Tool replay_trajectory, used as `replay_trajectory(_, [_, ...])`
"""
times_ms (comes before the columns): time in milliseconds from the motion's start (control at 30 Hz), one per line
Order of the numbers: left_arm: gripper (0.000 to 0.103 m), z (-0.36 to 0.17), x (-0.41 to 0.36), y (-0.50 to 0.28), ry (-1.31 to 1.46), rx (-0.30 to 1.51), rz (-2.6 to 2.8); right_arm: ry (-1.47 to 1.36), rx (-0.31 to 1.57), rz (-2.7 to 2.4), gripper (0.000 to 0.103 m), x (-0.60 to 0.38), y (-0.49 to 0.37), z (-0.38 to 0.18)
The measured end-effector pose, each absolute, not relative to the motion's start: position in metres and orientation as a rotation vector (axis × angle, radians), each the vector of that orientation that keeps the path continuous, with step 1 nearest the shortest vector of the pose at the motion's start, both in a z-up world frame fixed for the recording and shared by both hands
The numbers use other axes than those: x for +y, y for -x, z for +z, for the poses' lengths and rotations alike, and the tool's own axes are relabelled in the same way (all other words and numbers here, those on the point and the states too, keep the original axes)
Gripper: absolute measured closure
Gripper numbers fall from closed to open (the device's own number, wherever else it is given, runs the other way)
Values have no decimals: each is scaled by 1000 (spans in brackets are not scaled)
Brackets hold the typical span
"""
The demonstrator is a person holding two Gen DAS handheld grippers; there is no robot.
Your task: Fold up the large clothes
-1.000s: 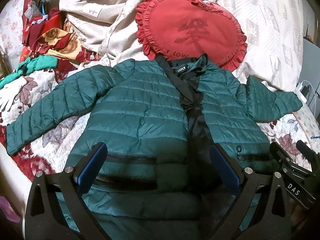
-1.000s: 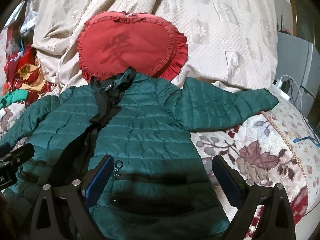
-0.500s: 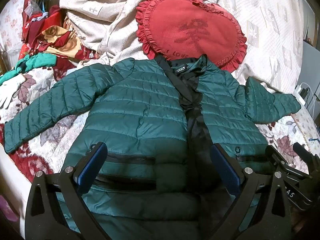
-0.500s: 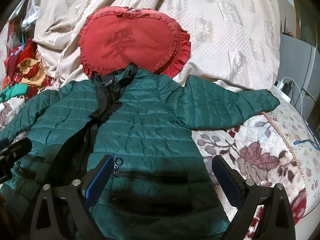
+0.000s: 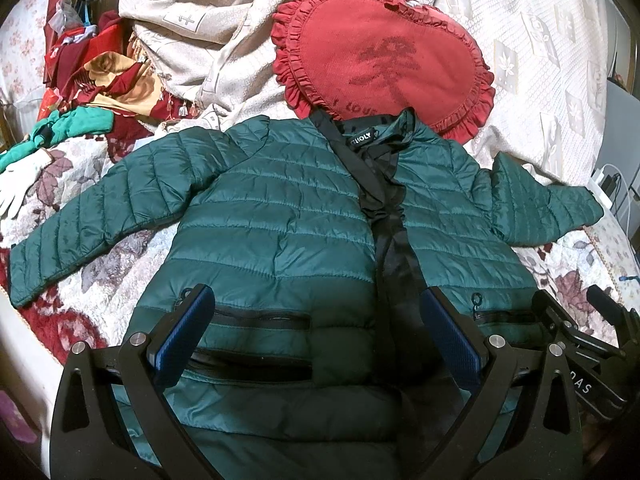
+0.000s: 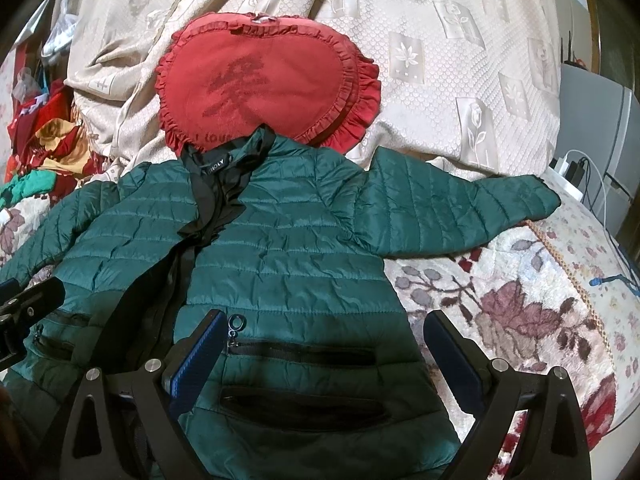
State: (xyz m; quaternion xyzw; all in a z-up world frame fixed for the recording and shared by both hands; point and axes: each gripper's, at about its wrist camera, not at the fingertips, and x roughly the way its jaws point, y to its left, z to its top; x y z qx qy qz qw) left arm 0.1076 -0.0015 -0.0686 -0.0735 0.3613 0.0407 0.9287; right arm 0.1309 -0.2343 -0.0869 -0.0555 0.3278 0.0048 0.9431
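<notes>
A dark green quilted puffer jacket lies face up and spread flat on the bed, sleeves out to both sides, black lining showing along the open front. It also shows in the right wrist view. My left gripper is open and empty above the jacket's lower left panel, over a pocket zip. My right gripper is open and empty above the lower right panel, its right finger out over the bedspread. The right gripper's body shows at the left wrist view's right edge.
A red heart-shaped frilled cushion lies just behind the collar. A beige quilt is piled at the back. Red and green clothes and a white glove lie left. A power strip with cables sits by the right sleeve.
Both grippers have drifted slightly, so the jacket and cushion sit a little lower and nearer in the views. Both grippers stay open. The jacket has not moved.
</notes>
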Motion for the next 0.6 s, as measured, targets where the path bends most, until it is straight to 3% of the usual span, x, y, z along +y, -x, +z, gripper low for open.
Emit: replay_trajectory(600, [0,-68,-2,-108,152,741,83,113,669,10,6,-235,-131,-87])
